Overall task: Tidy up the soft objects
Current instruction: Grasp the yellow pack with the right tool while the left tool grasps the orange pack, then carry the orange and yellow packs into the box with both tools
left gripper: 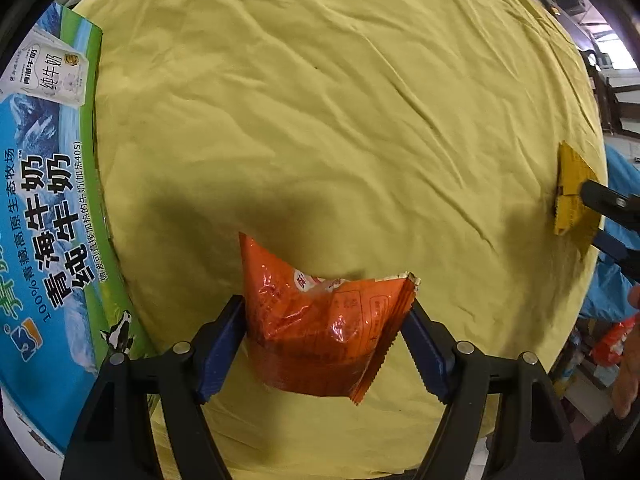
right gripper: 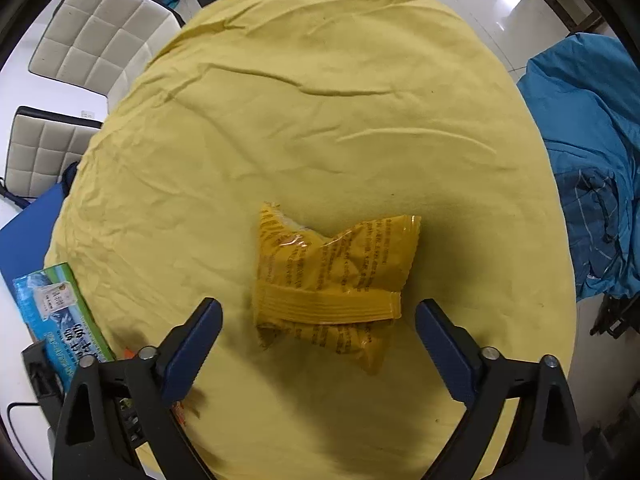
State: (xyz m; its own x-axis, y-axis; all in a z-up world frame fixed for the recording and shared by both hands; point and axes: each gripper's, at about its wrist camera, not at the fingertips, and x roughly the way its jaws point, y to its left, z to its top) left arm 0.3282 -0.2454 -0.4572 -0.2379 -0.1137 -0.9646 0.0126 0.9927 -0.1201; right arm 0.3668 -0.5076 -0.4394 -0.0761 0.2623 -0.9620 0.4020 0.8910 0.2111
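Observation:
An orange snack packet (left gripper: 320, 324) sits between the fingers of my left gripper (left gripper: 324, 344), which is shut on it above the yellow tablecloth (left gripper: 320, 120). A yellow snack packet (right gripper: 332, 280) lies on the tablecloth (right gripper: 320, 120) in the right wrist view. My right gripper (right gripper: 320, 344) is open with its fingers wide on either side of the packet's near end, not touching it. In the left wrist view the yellow packet (left gripper: 572, 192) shows at the far right with the right gripper's fingers (left gripper: 608, 200) beside it.
A blue and green milk carton box (left gripper: 52, 200) lies along the table's left edge; it also shows in the right wrist view (right gripper: 60, 312). White padded chairs (right gripper: 100, 28) stand beyond the table. A blue cloth (right gripper: 592, 152) lies at the right.

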